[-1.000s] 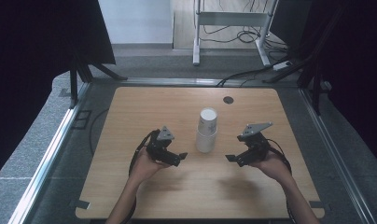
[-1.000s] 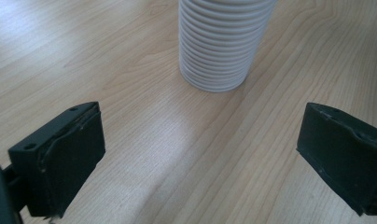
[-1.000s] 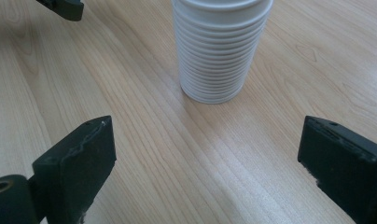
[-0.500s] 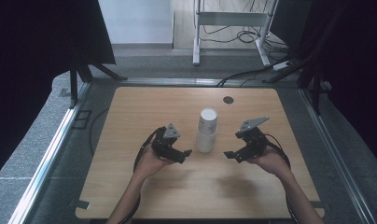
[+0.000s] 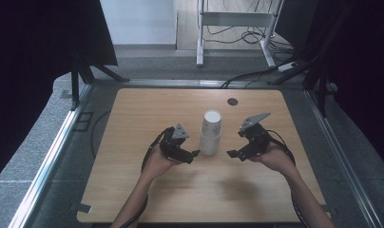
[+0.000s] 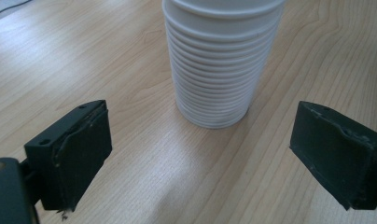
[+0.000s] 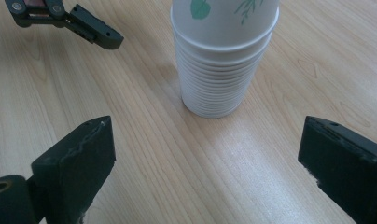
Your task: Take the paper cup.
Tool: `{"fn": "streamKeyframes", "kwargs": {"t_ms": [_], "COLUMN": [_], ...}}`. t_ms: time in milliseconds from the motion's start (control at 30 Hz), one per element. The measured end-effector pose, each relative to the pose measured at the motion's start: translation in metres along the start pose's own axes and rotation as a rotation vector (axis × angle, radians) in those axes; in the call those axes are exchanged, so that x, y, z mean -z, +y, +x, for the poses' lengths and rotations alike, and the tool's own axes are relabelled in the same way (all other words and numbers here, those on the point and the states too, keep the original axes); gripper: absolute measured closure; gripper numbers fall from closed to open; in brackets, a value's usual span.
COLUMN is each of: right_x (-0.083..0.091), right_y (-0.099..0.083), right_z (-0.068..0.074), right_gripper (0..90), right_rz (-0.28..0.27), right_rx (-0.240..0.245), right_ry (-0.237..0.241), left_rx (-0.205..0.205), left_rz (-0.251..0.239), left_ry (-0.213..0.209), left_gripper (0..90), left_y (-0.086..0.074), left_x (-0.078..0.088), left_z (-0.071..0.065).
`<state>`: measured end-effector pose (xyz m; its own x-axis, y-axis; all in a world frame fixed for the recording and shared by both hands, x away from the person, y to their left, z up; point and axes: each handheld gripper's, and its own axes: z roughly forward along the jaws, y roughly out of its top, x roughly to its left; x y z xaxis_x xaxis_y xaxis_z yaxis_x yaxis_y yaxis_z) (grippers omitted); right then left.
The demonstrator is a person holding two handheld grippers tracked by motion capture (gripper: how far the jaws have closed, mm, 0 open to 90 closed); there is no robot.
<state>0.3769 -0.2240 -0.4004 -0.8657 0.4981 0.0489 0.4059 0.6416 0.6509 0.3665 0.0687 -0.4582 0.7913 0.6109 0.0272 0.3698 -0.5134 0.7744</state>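
A wooden worktop [image 5: 133, 190] carries an upright stack of nested white paper cups [image 5: 211, 132] at its centre. The right gripper view shows green leaf print on the top cup [image 7: 226, 16]. The left gripper [image 5: 194, 153] and right gripper [image 5: 231, 154] flank the stack, jaws wide apart, holding nothing; the left jaws have just been closing slightly.

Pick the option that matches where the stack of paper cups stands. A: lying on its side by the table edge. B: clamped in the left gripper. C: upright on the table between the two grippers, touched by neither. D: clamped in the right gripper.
C: the stack of paper cups stands upright on the table, with the left gripper and right gripper to either side, jaws apart and clear of it.
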Motion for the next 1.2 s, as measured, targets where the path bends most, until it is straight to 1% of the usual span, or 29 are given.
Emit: {"fn": "streamKeyframes", "kwargs": {"t_ms": [133, 300, 400, 633, 733, 800, 1000, 1133, 1200], "right_x": [0.002, 0.003, 0.004, 0.005, 0.004, 0.004, 0.004, 0.006, 0.006], "right_y": [0.006, 0.013, 0.019, 0.031, 0.036, 0.039, 0.05, 0.058, 0.061], "right_z": [-0.001, -0.002, -0.002, -0.002, -0.003, -0.004, -0.006, -0.007, -0.007], "right_gripper": [4.0, 4.1, 4.5, 6.4, 7.3, 8.0, 9.7, 11.3, 12.0], "right_rz": [0.012, 0.017, 0.033, 0.058, 0.067, 0.074, 0.094, 0.122, 0.135], "right_rx": [-0.001, 0.003, 0.002, 0.018, 0.026, 0.021, 0.033, 0.04, 0.04], "right_ry": [0.004, 0.001, -0.003, -0.008, -0.009, -0.005, -0.014, -0.013, -0.016], "left_rx": [-0.007, -0.003, -0.005, -0.015, -0.026, -0.02, -0.026, -0.017, -0.019], "left_rz": [0.0, -0.009, -0.011, -0.019, -0.015, -0.02, -0.016, -0.022, -0.024], "left_ry": [0.001, -0.004, -0.008, -0.014, -0.014, -0.014, -0.014, -0.024, -0.028], "left_gripper": [5.3, 5.8, 5.8, 6.5, 6.5, 6.5, 6.6, 6.7, 7.9], "left_y": [0.003, 0.005, 0.007, 0.013, 0.016, 0.017, 0.02, 0.022, 0.023], "left_x": [-0.002, -0.004, -0.006, -0.009, -0.01, -0.012, -0.016, -0.018, -0.02], "left_z": [0.0, 0.001, 0.001, 0.0, -0.001, -0.002, -0.001, -0.001, -0.001]}}
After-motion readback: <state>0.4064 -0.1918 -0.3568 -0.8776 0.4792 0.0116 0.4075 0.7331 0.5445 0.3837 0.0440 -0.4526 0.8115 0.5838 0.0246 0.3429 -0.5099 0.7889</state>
